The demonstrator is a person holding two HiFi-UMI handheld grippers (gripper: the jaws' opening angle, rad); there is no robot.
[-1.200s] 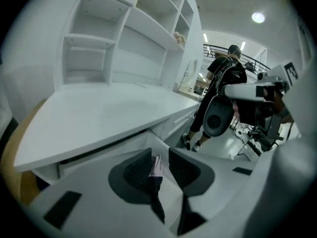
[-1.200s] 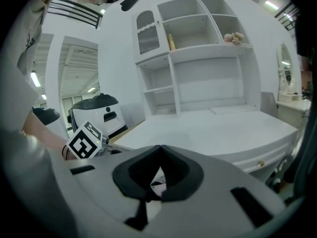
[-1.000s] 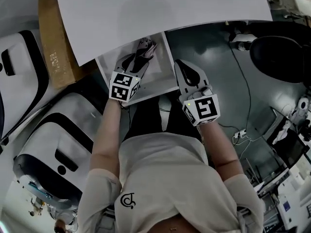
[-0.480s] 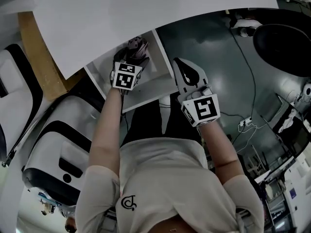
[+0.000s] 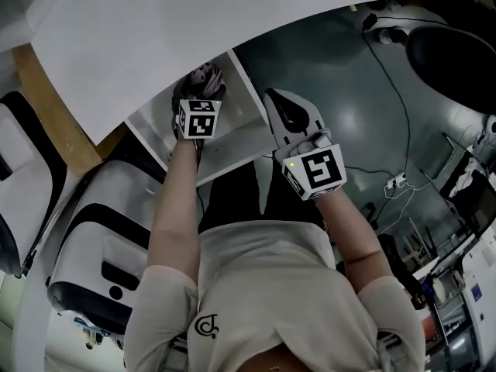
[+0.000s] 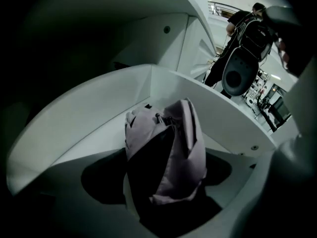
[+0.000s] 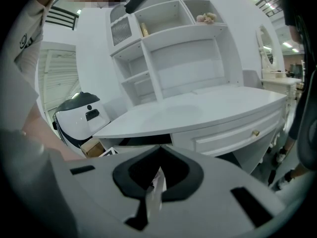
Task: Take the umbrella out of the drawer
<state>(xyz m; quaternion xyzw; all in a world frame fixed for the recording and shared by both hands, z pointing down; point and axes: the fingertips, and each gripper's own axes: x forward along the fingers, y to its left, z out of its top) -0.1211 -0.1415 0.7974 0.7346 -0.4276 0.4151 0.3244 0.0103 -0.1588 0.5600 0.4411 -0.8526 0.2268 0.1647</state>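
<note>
- Two hand-held grippers in use, one in each hand, at the edge of a white desk (image 5: 194, 22).
- Left hand-held gripper (image 5: 203, 93) down inside the open white drawer (image 5: 246, 134), jaws clamped on the folded umbrella (image 5: 208, 74).
- Along those jaws: a pale lilac umbrella (image 6: 173, 143) with dark folds, bundled up, held between the two dark pads and jutting past them toward the drawer's inner wall (image 6: 99, 108).
- Umbrella within the drawer, toward its back, just at the desk's overhanging edge; cannot tell whether touching the drawer floor.
- Right hand-held gripper (image 5: 283, 107) outside the drawer, just beside its right front corner, jaws together on nothing, pointed toward the desk.
- From the right gripper view: white desk top, a shut drawer with a small brass knob (image 7: 255, 132), white shelving (image 7: 163, 38) above.
- White-and-black machine (image 5: 101, 246) on the floor at the left, well apart from both grippers.
</note>
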